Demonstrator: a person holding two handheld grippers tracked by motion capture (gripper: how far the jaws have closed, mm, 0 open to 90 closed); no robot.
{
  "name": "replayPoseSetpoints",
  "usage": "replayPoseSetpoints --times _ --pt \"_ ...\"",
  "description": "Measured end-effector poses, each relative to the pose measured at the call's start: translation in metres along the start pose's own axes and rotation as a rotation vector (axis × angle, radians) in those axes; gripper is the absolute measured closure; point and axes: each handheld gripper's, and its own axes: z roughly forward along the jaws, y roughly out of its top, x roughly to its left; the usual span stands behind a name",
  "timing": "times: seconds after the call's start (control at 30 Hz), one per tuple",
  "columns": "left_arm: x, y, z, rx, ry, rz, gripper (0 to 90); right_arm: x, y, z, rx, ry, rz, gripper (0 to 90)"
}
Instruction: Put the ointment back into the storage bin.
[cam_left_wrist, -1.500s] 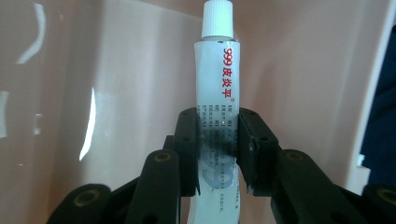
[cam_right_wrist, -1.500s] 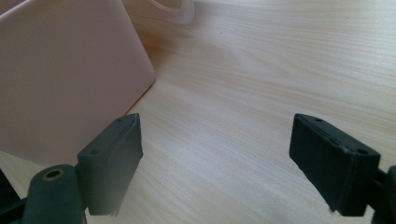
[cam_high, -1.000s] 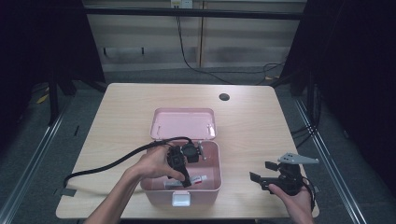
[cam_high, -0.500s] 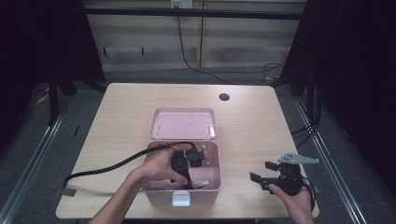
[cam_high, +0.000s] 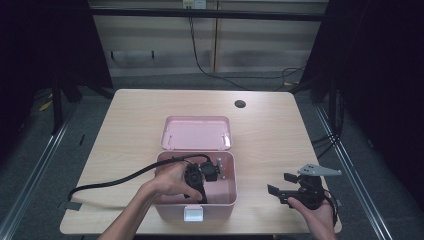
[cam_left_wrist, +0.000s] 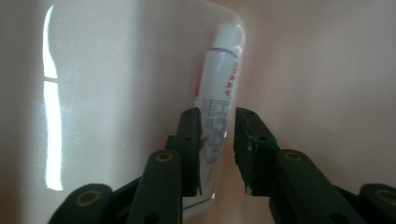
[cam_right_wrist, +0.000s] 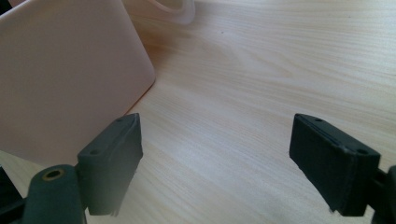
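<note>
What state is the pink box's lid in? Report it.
Open. The pink box's lid lies flipped back flat on the table, and the left gripper reaches inside toward a white tube.

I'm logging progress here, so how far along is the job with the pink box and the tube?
Done: the pink box stands open, lid back. In hand: the left gripper is down inside it, jaws either side of the white tube, not yet shut. Left: closing and lifting. The right gripper waits open beside the box.

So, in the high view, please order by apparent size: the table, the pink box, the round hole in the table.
1. table
2. pink box
3. round hole, which is much the smallest
</note>
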Motion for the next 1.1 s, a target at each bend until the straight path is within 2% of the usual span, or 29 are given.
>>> replayPoseSetpoints --times 0.07,0.1,0.13,0.5,0.7,0.97,1.1 --pt "0.001 -0.001 0.0 0.006 0.001 -0.016 72.2 0.0 0.0 0.0 0.0 -0.001 0.001 16.8" --pt "0.001 -0.001 -0.001 0.004 0.011 -0.019 71.7 0.0 0.0 0.0 0.001 0.0 0.001 16.8" --pt "0.002 -0.001 -0.001 0.004 0.005 -0.011 71.5 0.0 0.0 0.0 0.001 -0.001 0.001 16.8" --pt "0.0 -0.002 -0.009 -0.03 0.01 -0.036 65.6 0.0 0.0 0.0 0.001 -0.001 0.0 16.8" --pt "-0.004 -0.004 -0.02 -0.06 0.028 -0.038 64.5 0.0 0.0 0.0 0.002 -0.001 0.0 16.8" --pt "-0.01 -0.008 -0.032 -0.076 0.056 -0.023 65.7 0.0 0.0 0.0 0.001 -0.003 0.001 16.8" --pt "-0.013 -0.011 -0.036 -0.086 0.066 -0.028 66.1 0.0 0.0 0.0 0.002 -0.002 0.001 16.8"
